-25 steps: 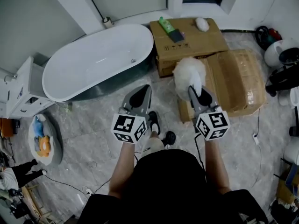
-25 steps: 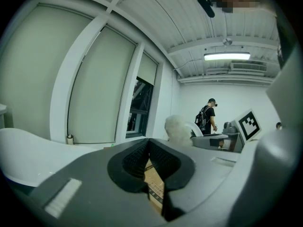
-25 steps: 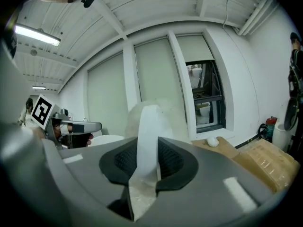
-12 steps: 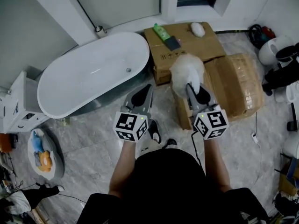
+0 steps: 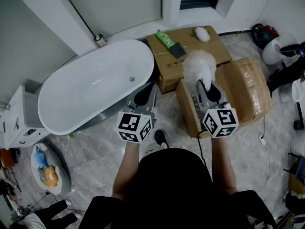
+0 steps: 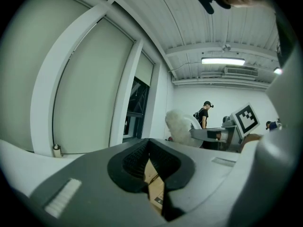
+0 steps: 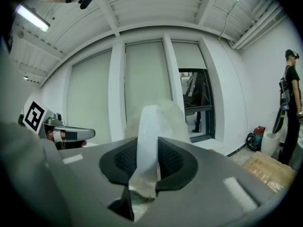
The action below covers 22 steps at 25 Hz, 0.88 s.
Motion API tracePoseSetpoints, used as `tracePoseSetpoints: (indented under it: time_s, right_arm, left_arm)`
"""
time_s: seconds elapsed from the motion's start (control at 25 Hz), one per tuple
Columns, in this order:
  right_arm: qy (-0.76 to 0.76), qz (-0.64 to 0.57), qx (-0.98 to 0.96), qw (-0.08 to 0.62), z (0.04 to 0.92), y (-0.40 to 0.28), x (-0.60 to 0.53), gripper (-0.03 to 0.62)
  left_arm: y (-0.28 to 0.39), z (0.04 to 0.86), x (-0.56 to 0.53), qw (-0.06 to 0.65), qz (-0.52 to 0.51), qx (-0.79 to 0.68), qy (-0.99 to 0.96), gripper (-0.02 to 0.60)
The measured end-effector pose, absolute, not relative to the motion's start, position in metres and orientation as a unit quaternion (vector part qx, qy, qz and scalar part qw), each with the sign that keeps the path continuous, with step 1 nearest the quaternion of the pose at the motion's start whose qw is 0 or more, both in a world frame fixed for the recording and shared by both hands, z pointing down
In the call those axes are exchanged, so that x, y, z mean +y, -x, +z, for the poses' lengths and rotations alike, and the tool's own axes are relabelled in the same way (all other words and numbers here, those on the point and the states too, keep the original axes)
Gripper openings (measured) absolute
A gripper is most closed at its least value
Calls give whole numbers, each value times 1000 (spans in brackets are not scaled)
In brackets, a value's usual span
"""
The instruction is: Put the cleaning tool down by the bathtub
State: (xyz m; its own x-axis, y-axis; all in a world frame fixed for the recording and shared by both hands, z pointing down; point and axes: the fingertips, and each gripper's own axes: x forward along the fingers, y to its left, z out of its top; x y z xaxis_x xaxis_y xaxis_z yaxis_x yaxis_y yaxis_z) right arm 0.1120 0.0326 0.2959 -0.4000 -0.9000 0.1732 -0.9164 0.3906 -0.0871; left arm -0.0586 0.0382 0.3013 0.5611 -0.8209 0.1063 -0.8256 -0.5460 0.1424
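Observation:
The cleaning tool is a white fluffy duster (image 5: 198, 67) on a flat white handle (image 7: 147, 143). My right gripper (image 5: 206, 88) is shut on that handle and holds the fluffy head up over the cardboard boxes, right of the tub. The white oval bathtub (image 5: 95, 87) lies to the left, its near end beside my left gripper (image 5: 146, 91). That gripper is shut with nothing in it; its jaws (image 6: 150, 162) meet, with cardboard showing below them. From the left gripper view the duster (image 6: 180, 126) shows off to the right.
A cardboard box (image 5: 205, 46) behind the duster carries a green bottle (image 5: 165, 38), a dark flat item (image 5: 178, 49) and a white object (image 5: 202, 32). A wrapped box (image 5: 250, 85) lies to the right, appliances (image 5: 281, 51) beyond. A white cabinet (image 5: 19, 123) and a toy dish (image 5: 47, 168) stand left.
The person has stepped forward; both grippers have come closer to the tub's end and the boxes. The duster has stayed in the right gripper and shifted slightly right and further out.

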Motion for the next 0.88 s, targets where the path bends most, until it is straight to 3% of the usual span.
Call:
tracePoseSetpoints:
  time_s: [0.88]
  right_arm:
    - [-511, 123, -847, 84, 338, -75, -45, 94]
  left_arm:
    - [94, 338, -26, 122, 34, -500, -857, -3]
